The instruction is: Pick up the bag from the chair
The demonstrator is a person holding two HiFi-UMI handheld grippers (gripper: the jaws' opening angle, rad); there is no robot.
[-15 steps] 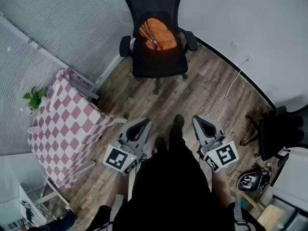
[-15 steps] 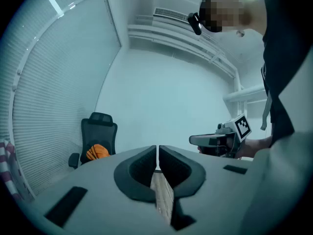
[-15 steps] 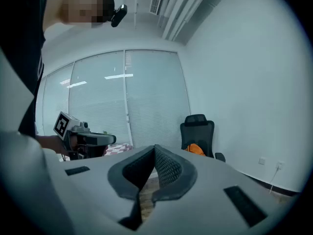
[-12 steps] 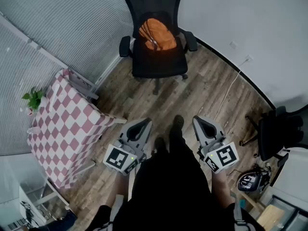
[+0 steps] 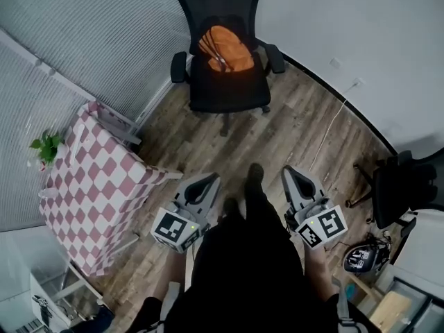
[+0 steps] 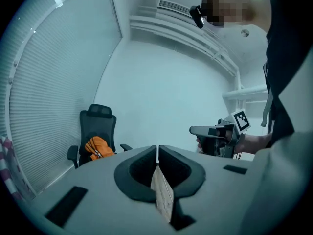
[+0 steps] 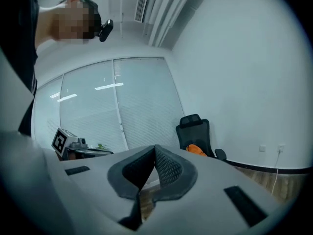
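An orange bag [image 5: 223,48] lies on the seat of a black office chair [image 5: 225,92] at the far end of the room, against the wall. The bag [image 6: 97,147] shows small at the left in the left gripper view, and as an orange patch [image 7: 196,150] on the chair [image 7: 194,131] in the right gripper view. My left gripper [image 5: 207,180] and right gripper [image 5: 290,177] are held low by the person's legs, far from the chair. Both are shut with nothing between their jaws.
A table with a red-and-white checked cloth [image 5: 94,186] stands at the left with a small plant [image 5: 46,146] beside it. A second dark chair [image 5: 406,189] and a helmet [image 5: 361,259] sit at the right. A white cable [image 5: 331,130] runs across the wood floor.
The view has shifted slightly; both grippers sit a little lower in the frame. Jaws unchanged.
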